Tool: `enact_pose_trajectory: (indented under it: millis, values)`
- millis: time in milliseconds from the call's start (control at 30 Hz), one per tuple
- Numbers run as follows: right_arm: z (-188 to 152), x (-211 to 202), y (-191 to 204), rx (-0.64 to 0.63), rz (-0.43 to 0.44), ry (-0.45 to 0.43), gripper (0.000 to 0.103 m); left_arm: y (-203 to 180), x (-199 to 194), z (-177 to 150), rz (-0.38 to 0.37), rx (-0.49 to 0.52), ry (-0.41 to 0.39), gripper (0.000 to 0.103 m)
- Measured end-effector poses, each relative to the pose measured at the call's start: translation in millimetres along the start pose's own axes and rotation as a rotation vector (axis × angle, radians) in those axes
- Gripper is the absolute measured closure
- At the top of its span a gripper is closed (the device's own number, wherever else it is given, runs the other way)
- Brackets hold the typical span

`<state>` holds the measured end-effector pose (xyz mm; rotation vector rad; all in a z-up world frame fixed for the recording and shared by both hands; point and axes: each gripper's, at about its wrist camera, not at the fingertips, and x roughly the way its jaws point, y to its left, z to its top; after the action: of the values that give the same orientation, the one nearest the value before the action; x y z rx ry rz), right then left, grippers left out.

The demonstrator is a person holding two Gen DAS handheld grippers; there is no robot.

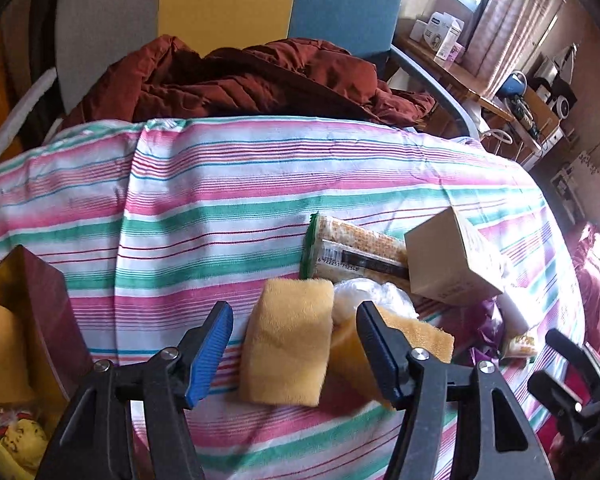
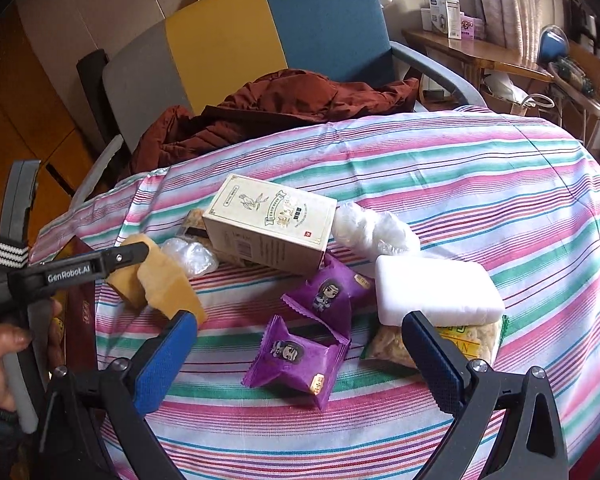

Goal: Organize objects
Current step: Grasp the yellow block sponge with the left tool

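A: Blue pads [image 1: 210, 354] of the left gripper [image 1: 296, 354] are standing apart around a yellow sponge [image 1: 286, 340], and neither is pressing on it yet.

B: So it is straddling, not gripping. Where is the sponge lying?

A: Flat on the striped cloth [image 1: 220, 208], just beside a second sponge [image 1: 404, 330] that is sitting under the right-hand pad (that one is partly hidden). A dark red box [image 1: 48, 312] is waiting at the left with a sponge already inside, which I am reading as the destination.

B: Then the jaws should be coming down squarely over the near sponge only, pinching it across its narrow sides, so the neighbour is not being dragged along.

A: Agreed. Soft foam is going to squash, so a deep, centred bite is looking safer than a tip pinch.

B: And the right gripper [image 2: 300, 356]?

A: Spread wide and empty, hovering over the purple packets [image 2: 300, 356], with the white block [image 2: 436, 288] and the tea box [image 2: 272, 220] beyond.

B: Staying clear of the left one's path to the box is seeming wise.
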<state>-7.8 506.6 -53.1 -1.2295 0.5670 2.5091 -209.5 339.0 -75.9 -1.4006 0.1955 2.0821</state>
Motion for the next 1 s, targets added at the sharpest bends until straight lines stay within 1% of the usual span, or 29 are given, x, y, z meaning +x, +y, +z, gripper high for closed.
enact_pose_trajectory:
  millis: [33,100,167,233,267,367,467,533,600,633,733,800,867,933,1000]
  values:
    - [0,0,0,-0.001,-0.001,0.002,0.0,2,1,1,-0.003,-0.007,0.007,0.041]
    - [0,0,0,0.0,-0.002,0.003,0.0,6,5,0,-0.018,-0.005,0.035,0.06]
    - [0,0,-1,0.002,-0.001,0.003,0.0,10,5,-6,-0.012,0.014,0.046,0.06]
    - [0,0,0,0.0,0.0,0.003,0.0,13,6,-11,-0.007,0.023,0.053,0.064]
    - [1,1,1,-0.004,-0.001,0.002,0.0,14,6,-14,-0.002,0.03,0.052,0.066]
    - [0,-2,1,-0.006,-0.011,-0.011,0.0,11,7,-19,0.005,0.049,0.042,0.067]
    - [2,-3,-4,0.015,-0.008,-0.018,0.0,8,-1,-21,0.009,0.064,0.0,0.069]
    - [3,-4,-4,0.022,0.02,-0.023,0.0,7,-12,-23,0.015,0.073,-0.042,0.069]
    - [1,-6,2,-0.001,0.056,-0.028,0.0,9,-25,-25,0.002,0.064,-0.065,0.069]
    - [0,-5,8,-0.025,0.06,-0.028,0.0,11,-30,-25,-0.001,0.058,-0.074,0.069]
    - [-5,1,22,-0.092,0.029,-0.009,0.0,19,-49,-33,-0.007,0.04,-0.099,0.069]
    - [-5,1,20,-0.094,0.008,-0.012,0.003,24,-63,-41,-0.008,0.026,-0.118,0.069]
    - [0,-6,5,-0.042,-0.023,-0.052,0.003,26,-75,-49,-0.01,0.024,-0.141,0.069]
    - [4,-15,-19,0.063,-0.037,-0.089,0.003,28,-90,-60,-0.022,0.022,-0.164,0.069]
    - [6,-21,-46,0.18,-0.053,-0.104,0.003,32,-102,-73,-0.035,0.012,-0.178,0.069]
